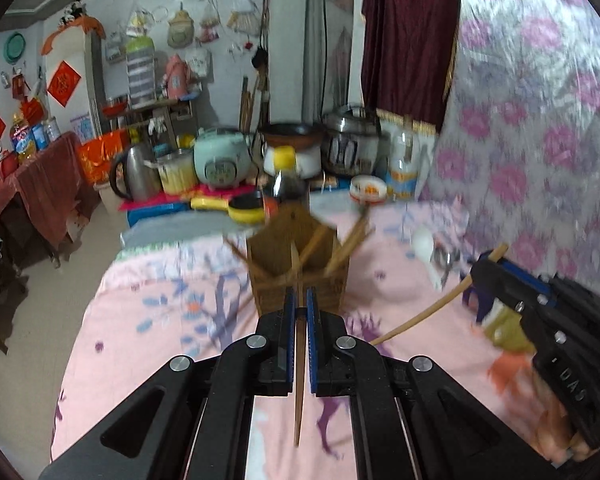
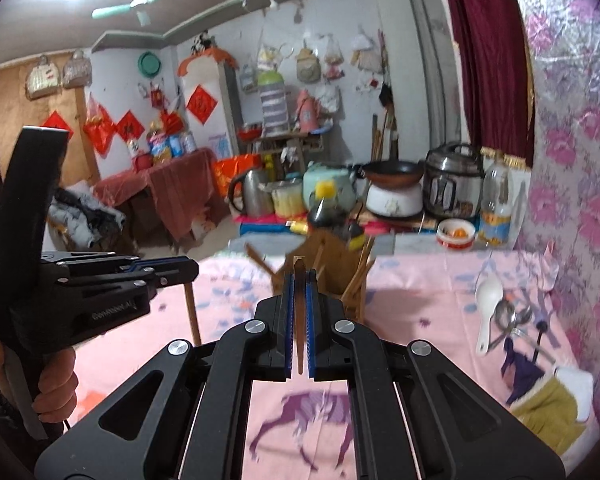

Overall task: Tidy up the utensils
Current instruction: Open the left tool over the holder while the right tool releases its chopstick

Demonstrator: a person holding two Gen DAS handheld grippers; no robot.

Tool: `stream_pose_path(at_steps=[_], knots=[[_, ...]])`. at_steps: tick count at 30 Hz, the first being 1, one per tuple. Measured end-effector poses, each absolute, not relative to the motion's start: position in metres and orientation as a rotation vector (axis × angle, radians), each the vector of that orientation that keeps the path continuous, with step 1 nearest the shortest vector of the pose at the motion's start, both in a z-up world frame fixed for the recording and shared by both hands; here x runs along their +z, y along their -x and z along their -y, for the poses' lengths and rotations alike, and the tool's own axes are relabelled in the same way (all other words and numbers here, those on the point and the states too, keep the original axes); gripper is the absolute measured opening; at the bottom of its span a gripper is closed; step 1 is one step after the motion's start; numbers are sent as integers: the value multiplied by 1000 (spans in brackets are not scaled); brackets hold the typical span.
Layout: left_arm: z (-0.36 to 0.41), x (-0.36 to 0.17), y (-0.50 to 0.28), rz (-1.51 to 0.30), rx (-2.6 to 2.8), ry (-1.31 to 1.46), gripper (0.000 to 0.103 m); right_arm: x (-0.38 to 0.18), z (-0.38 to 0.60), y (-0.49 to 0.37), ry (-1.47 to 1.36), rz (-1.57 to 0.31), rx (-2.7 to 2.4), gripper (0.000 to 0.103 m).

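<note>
While your left gripper (image 1: 299,300) sits low in the middle of its frame, it is clamped on a chopstick (image 1: 299,380) that hangs down below the pads. Your right gripper (image 2: 299,284) is likewise closed on another chopstick (image 2: 299,320), held upright at frame center. The wooden holder (image 1: 296,264) stands just above both, on the pink cloth (image 1: 160,320), with several chopsticks leaning in it. At the right of the right wrist view, a white spoon (image 2: 486,300) lies beside metal spoons (image 2: 512,318).
</note>
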State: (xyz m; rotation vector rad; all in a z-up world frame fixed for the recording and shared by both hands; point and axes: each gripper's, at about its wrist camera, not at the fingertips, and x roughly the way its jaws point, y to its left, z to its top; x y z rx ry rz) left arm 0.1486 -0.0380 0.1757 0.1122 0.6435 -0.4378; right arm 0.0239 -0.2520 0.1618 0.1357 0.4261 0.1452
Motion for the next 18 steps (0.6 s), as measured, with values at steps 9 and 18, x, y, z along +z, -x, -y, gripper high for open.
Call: stream_pose_path(at_steps=[9,18], knots=[[43,215,-184,-436,-360,13,6,183,269,-68,-175,-300,25,6],[72,223,-237,-365,-319,-3,6,172,282,-123,-235,-279,7,6]])
